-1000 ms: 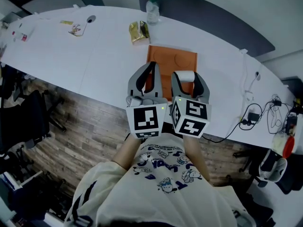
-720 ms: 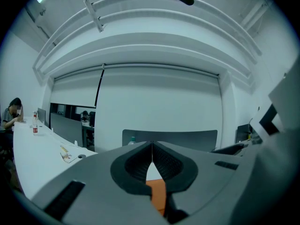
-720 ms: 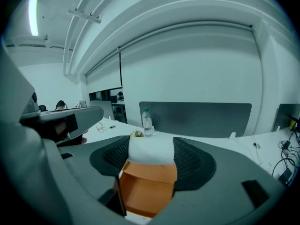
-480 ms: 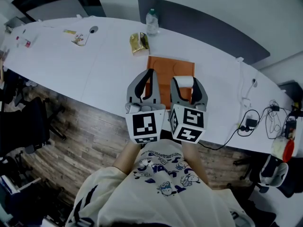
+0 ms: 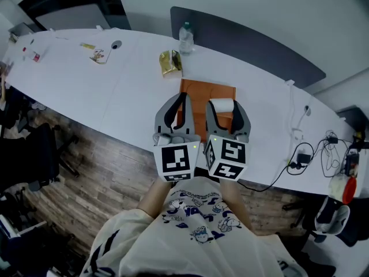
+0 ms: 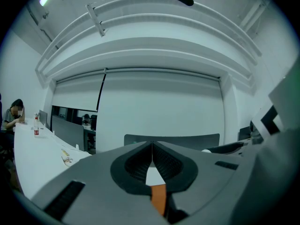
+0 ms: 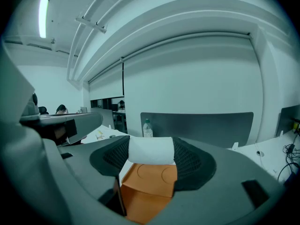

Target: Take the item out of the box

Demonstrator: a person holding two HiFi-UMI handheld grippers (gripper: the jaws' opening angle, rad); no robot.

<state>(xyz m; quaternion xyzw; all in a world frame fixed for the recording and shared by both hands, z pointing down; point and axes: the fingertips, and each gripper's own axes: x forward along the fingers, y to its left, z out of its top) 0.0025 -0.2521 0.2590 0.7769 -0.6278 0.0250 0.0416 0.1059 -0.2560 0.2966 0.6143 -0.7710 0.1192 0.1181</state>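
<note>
The right tongs point(image 5: 222, 104) are clamped on the white item point(image 5: 222, 106). In the right gripper view it fills the gap between the ribbed dark pads point(image 7: 191, 159) of these tongs point(image 7: 151, 152), gripped on both ends. Directly below the tips lies the orange box point(image 7: 149, 184), open, with two round outlines pressed into its inner face. The item point(image 7: 151, 150) sits over the near right part of the box; whether it touches the cardboard cannot be told.

The left tongs point(image 5: 184, 97) are closed with nothing in them. In the left gripper view the two tips meet in a thin seam point(image 6: 152, 149), and only a strip of orange shows under them. They hang just beside the right tongs, over the left side of the box point(image 5: 199, 94).

Both pairs of tongs are held level above the white bench point(image 5: 115, 85). Ahead and a little left of the left tongs lies a gold foil packet point(image 5: 170, 62), and beyond it a clear water bottle point(image 5: 185, 37) stands at the far edge. Well off to the right of the right tongs, cables and a charger point(image 5: 300, 154) lie on the bench.
</note>
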